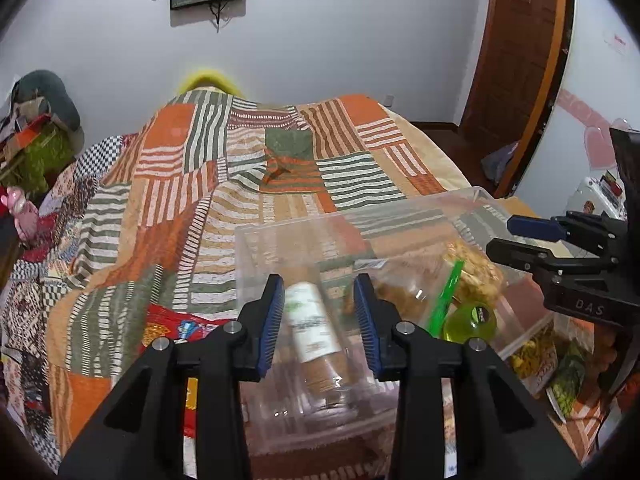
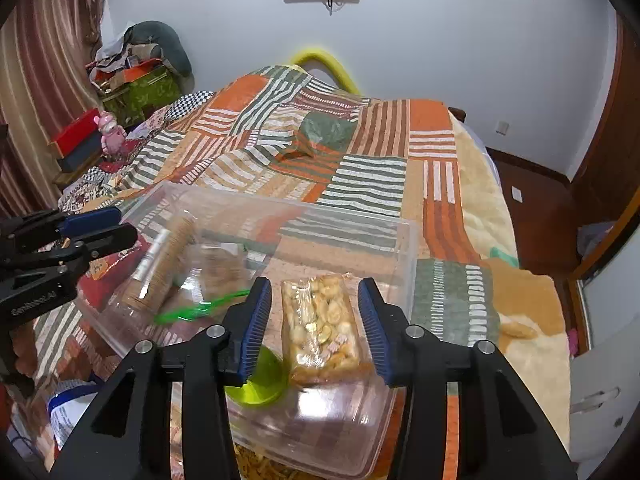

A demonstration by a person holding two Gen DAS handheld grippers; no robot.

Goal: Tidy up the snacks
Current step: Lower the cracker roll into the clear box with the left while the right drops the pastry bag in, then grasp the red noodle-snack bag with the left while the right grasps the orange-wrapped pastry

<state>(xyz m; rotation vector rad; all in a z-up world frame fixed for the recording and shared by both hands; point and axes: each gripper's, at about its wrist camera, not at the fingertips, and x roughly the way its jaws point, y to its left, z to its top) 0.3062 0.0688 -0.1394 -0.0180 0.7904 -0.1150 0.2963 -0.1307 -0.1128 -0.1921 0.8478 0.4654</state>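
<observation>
Between the left gripper [image 1: 320, 320]'s wide-parted blue pads, holding nothing, a sleeve of round crackers [image 1: 316, 332] lies inside the clear plastic bin [image 1: 280, 232], its long axis running roughly along the fingers and tilted slightly across them. The right gripper [image 2: 316, 328] is likewise spread and empty, framing a clear bag of nuts [image 2: 324, 324] that lies lengthwise between its pads in the same bin [image 2: 404, 248], with a green lid [image 2: 260, 384] just beside it at the left pad. A green-zipped bag [image 1: 444, 300] rests between the two snacks. More packets sit outside on the patchwork quilt [image 1: 200, 184]: a red one [image 1: 172, 324] left of the bin, yellow ones [image 1: 536, 356] right, each nearer its own gripper, likely next
</observation>
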